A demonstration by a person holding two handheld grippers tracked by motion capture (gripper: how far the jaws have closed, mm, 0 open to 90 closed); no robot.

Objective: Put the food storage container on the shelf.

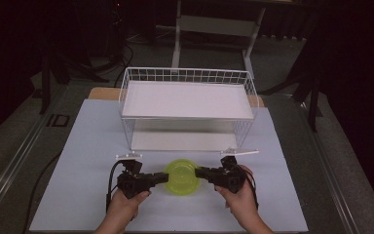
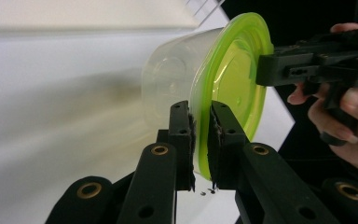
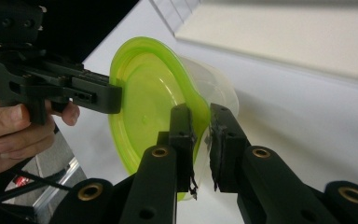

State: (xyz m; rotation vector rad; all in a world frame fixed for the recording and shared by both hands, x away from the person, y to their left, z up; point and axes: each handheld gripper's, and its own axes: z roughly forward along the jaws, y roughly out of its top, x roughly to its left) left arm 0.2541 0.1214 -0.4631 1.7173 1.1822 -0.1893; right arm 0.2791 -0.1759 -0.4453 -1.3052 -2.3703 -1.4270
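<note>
In the left gripper view, the left gripper (image 2: pixel 200 135) has its fingers (image 2: pixel 182 135) clenched on the rim of a tub (image 2: pixel 168 84), pinching the edge of its green lid (image 2: pixel 233 79) at the lower middle of the frame. In the right gripper view, the right gripper (image 3: pixel 199 140) likewise has its fingers (image 3: pixel 223 140) grasping the opposite edge of the lid (image 3: pixel 144 112), with the clear body of the tub (image 3: pixel 214 88) behind it. No earlier frame shows the closing.

In the high view the tub sits at the lower centre of the frame, between the left gripper (image 1: pixel 164 177) and the right gripper (image 1: pixel 198 171), its lid (image 1: pixel 181 176) facing up toward the camera. The tub is round, so it has no long axis across the surface (image 1: pixel 78 146); its short axis runs from lid to base. Above it in the frame, just beyond, stands a white wire rack (image 1: pixel 187 100) with a shelf.
</note>
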